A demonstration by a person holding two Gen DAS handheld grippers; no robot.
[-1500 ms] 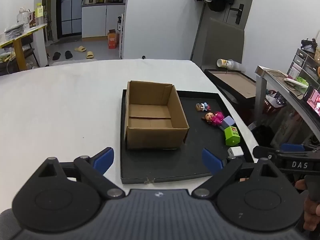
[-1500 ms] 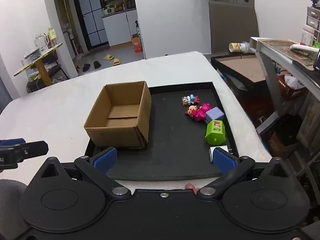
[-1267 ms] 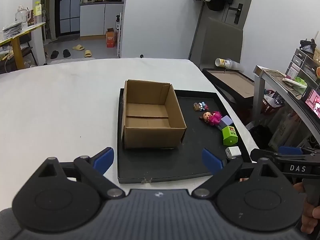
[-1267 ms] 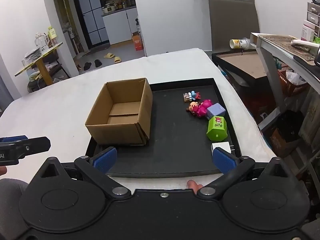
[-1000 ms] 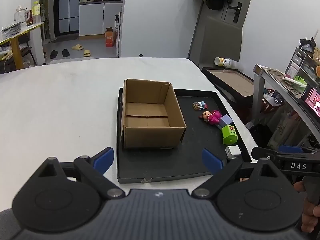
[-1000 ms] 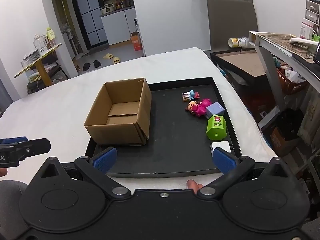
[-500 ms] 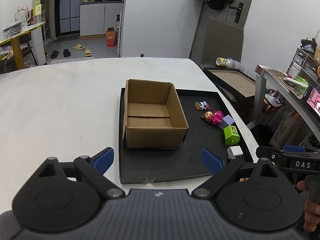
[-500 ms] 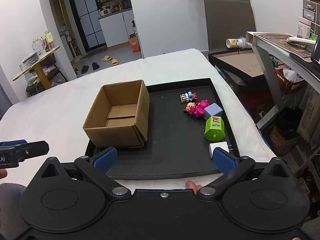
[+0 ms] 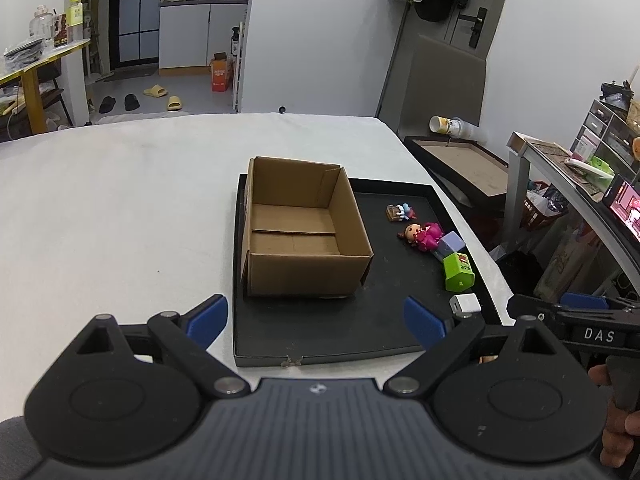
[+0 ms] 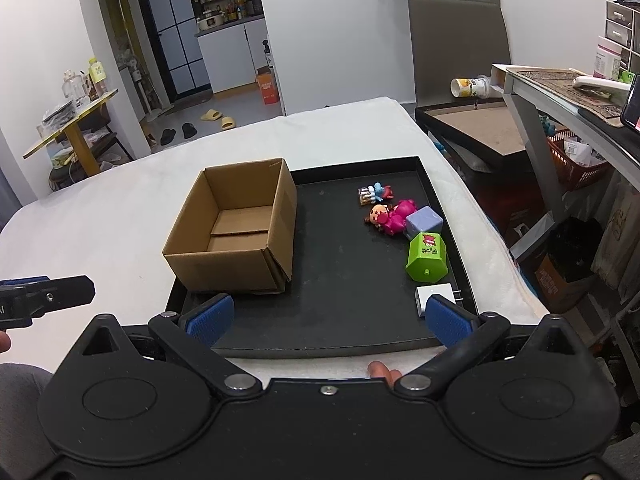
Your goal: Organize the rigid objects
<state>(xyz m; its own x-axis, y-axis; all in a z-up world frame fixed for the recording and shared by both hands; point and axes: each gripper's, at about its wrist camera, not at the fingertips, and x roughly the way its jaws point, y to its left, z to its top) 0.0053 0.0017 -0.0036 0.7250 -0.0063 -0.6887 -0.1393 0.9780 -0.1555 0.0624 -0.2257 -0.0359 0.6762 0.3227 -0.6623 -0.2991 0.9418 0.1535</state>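
The white table (image 9: 120, 208) carries a black tray (image 10: 352, 320); on its left part stands an open cardboard box (image 9: 300, 232), nothing inside. Only the right wrist view shows the white charger (image 10: 434, 294) half hidden behind a blue fingertip — the left view shows it whole. Green block (image 10: 426, 258), purple cube (image 10: 424, 220), pink doll (image 10: 390, 214) and small figure (image 10: 374, 193) lie along the tray's right side. Left gripper (image 9: 316, 318) and right gripper (image 10: 326, 314) are both wide apart, holding nothing.
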